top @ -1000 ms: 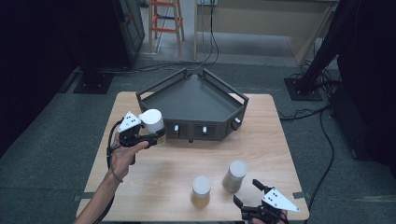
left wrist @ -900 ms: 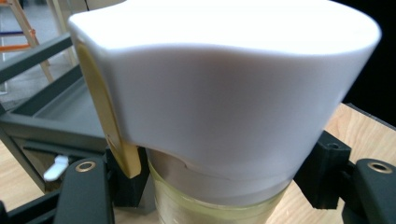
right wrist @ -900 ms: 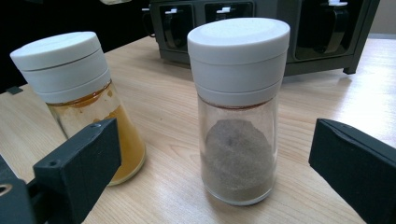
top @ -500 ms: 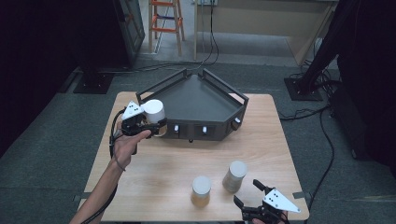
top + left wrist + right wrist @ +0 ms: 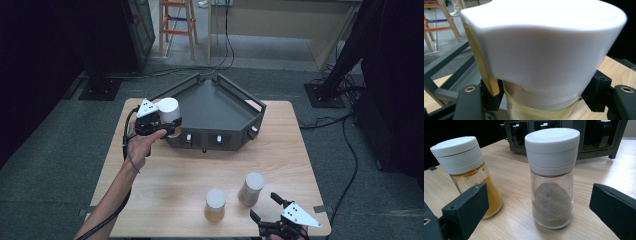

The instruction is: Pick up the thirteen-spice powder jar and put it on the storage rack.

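Currently left gripper [image 5: 161, 122] clamps white-lidded jar [image 5: 169, 111] by its neck at rack [image 5: 227, 107] edge; knocking the rim risks slippage.

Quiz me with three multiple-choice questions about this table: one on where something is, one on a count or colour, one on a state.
1. Where is the jar held by the left gripper?
A. At the grey tray's left corner
B. On the floor
C. Beside the right gripper

2. How many jars stand on the table near the right gripper?
A. None
B. Two
C. Four

3. What is the right gripper's state?
A. Shut on a jar
B. Open
C. Shut on nothing

Answers: 1 A, the high view shows it at that corner. 2 B, the amber jar and the grey-powder jar. 3 B, its jaws stand wide apart, touching neither jar.
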### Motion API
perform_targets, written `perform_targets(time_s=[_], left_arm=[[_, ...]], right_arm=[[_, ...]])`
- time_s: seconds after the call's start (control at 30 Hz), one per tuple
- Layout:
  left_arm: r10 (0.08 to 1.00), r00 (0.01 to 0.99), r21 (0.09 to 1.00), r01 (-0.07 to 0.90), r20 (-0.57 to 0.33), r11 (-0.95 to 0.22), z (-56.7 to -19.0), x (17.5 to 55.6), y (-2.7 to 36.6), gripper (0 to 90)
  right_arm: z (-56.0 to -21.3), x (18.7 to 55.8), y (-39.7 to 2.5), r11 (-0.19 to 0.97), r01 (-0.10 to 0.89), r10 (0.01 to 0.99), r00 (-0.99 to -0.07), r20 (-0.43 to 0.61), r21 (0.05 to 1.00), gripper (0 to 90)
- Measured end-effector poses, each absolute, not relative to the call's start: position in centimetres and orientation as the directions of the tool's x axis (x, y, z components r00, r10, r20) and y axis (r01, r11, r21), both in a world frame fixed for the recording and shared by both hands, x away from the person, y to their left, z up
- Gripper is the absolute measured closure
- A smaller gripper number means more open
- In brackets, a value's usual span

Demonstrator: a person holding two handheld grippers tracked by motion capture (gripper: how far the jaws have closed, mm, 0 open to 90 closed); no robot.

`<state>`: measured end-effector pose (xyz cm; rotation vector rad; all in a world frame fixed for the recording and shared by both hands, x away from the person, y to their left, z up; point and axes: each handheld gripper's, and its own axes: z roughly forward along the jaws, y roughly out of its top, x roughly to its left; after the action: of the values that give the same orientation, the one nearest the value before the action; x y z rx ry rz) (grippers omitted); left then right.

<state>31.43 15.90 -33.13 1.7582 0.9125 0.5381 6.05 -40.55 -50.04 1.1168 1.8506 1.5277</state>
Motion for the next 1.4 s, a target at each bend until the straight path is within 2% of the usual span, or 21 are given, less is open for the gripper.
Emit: perform_targets(time_s=[0.47, 1.4], left_arm=[[0.819, 0.571, 0.926, 0.334, -0.050, -0.177, -32.9, 34.2, 13.6, 30.2], [0.860, 0.509, 0.927, 0.341, -0.041, -0.158, -35.4, 37.5, 11.0, 30.3]], right_arm=[[-50.1, 6.0, -40.9, 0.031, 0.277, 0.828, -0.545, 0.130, 0.960, 2.2], [-50.2, 6.0, -41.1, 0.028, 0.277, 0.822, -0.553, 0.136, 0.961, 2.2]])
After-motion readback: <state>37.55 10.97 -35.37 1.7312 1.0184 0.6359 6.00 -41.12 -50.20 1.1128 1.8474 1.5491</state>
